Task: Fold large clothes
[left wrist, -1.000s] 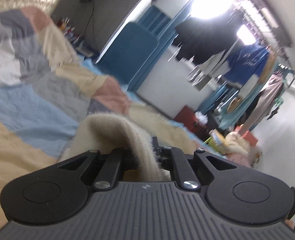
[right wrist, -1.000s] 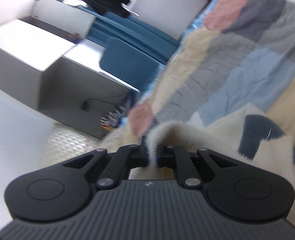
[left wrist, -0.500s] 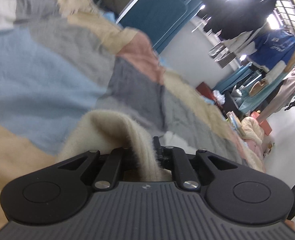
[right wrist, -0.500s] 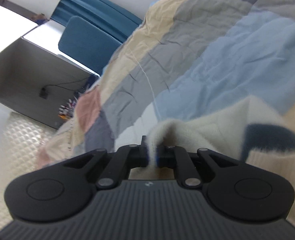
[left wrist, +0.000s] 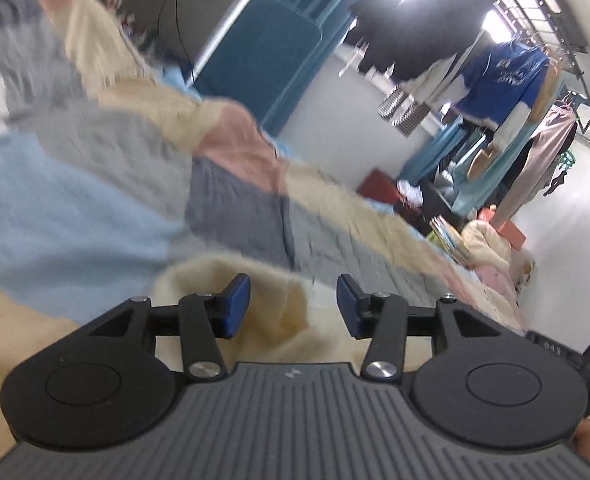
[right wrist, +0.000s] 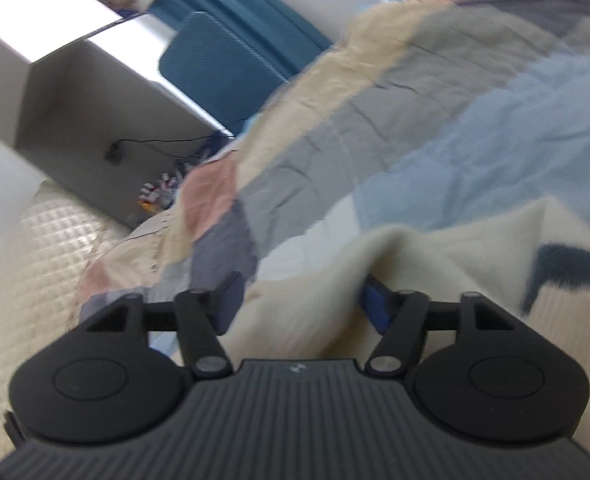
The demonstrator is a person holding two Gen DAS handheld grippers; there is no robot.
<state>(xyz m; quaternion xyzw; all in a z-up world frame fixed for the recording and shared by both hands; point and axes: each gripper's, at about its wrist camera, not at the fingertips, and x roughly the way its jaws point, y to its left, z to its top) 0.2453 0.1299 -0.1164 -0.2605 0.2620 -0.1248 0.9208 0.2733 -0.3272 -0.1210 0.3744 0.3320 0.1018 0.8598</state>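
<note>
A cream fuzzy sweater (left wrist: pixel 255 300) with dark blue patches (right wrist: pixel 571 268) lies on a patchwork quilt (left wrist: pixel 95 200). In the left wrist view my left gripper (left wrist: pixel 293 306) is open, its blue pads (left wrist: pixel 237 306) apart, with a loose fold of the sweater lying between them. In the right wrist view my right gripper (right wrist: pixel 301 300) is open too, and a raised ridge of the sweater (right wrist: pixel 335 276) sits between its fingers, partly hiding the right pad. Both views are blurred.
The quilt (right wrist: pixel 455 140) covers a bed. A blue chair (left wrist: pixel 255 60) and a grey desk (right wrist: pixel 95 92) stand beyond the bed. Clothes hang on a rack (left wrist: pixel 495 68) at the right, with boxes and bags on the floor below.
Both grippers were shut on folds of the sweater and have opened. The sweater has dropped out of their grip and rests loose between the pads. Both cameras have tilted.
</note>
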